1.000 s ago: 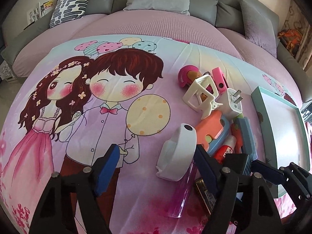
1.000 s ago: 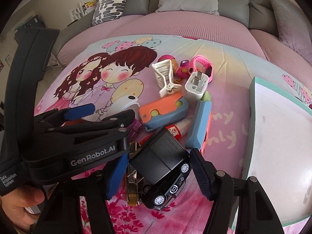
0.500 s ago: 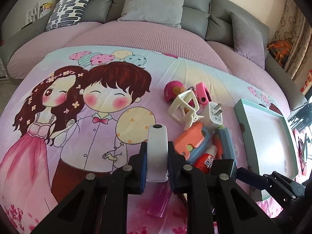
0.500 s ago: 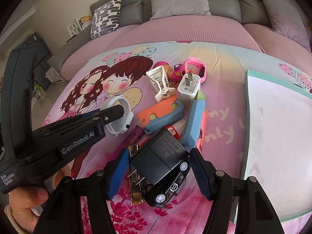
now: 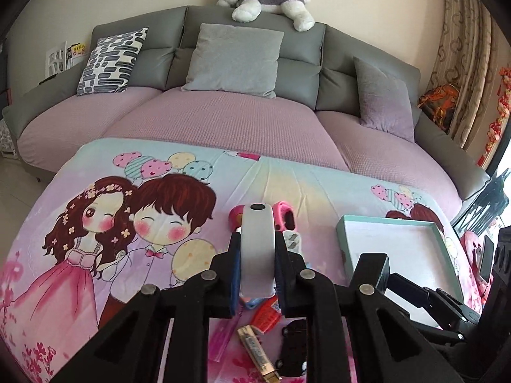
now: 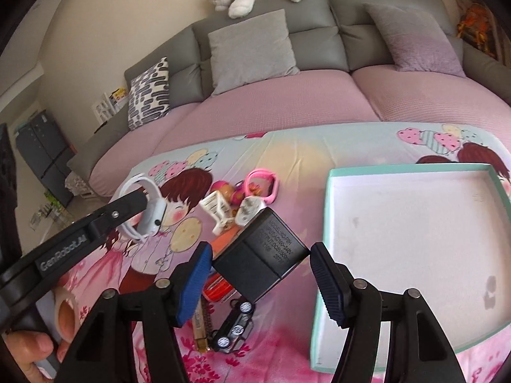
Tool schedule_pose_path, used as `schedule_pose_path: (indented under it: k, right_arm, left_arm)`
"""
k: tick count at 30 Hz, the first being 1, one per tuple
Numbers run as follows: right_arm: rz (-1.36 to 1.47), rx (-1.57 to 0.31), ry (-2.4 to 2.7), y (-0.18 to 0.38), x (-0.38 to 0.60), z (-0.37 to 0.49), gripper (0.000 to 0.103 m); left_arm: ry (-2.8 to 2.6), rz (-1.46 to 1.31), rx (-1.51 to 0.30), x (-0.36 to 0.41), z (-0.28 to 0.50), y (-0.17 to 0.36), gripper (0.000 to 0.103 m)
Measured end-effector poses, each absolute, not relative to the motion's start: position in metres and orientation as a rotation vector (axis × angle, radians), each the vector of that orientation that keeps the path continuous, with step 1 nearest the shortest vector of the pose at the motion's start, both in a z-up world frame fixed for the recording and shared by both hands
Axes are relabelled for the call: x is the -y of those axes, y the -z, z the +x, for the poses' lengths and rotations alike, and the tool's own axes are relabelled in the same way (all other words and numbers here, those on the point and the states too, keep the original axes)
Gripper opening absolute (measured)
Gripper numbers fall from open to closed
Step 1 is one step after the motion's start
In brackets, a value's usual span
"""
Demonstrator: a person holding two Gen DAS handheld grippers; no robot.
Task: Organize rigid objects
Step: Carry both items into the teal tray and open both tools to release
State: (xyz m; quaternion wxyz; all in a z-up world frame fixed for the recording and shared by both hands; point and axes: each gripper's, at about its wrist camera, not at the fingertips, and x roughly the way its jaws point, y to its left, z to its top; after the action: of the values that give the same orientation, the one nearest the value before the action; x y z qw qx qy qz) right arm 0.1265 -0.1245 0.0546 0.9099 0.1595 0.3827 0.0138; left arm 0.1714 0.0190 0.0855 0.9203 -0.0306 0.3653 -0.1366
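While our left gripper (image 5: 257, 271) clamps the white plastic smartwatch (image 5: 257, 249), our right gripper (image 6: 260, 282) pinches the black rectangular power adapter (image 6: 260, 257) only by its corners, so it could twist free short of the shallow teal-rimmed tray (image 6: 322, 255).

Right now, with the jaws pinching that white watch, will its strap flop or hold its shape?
The white watch probably keeps its shape: its strap holds a closed loop in the air. The left gripper pinches smooth, rounded sides, so it might slip. It looks light.

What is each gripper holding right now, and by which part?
The left gripper is clamped on a white smartwatch, fingers on the two sides of its case. The right gripper holds a black power adapter by opposite corners, tilted.
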Motion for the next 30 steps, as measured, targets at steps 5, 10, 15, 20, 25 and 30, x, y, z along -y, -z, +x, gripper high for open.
schedule_pose_path:
  k: [5,10,15,20,25,30]
  right_arm:
    - [0.333,-0.782,0.149,-0.060,0.179,0.128,0.067]
    - [0.341,-0.794,0.310,-0.050,0.234,0.117,0.067]
    - [0.350,-0.815,0.431,-0.035,0.274,0.106,0.067]
    - [0.350,-0.852,0.503,-0.017,0.297,0.104,0.067]
    - [0.351,-0.873,0.546,-0.010,0.312,0.101,0.067]
    - [0.353,-0.888,0.556,-0.006,0.317,0.102,0.067]
  left_arm:
    - [0.334,-0.004,-0.742,0.036,0.168,-0.088,0.019]
    - [0.391,-0.004,-0.776,0.083,0.172,-0.074,0.019]
    - [0.411,0.018,-0.816,0.127,0.175,-0.056,0.019]
    - [0.403,0.012,-0.863,0.156,0.180,-0.035,0.019]
    - [0.385,0.039,-0.880,0.172,0.183,-0.020,0.019]
    - [0.394,0.047,-0.896,0.181,0.182,-0.010,0.019]
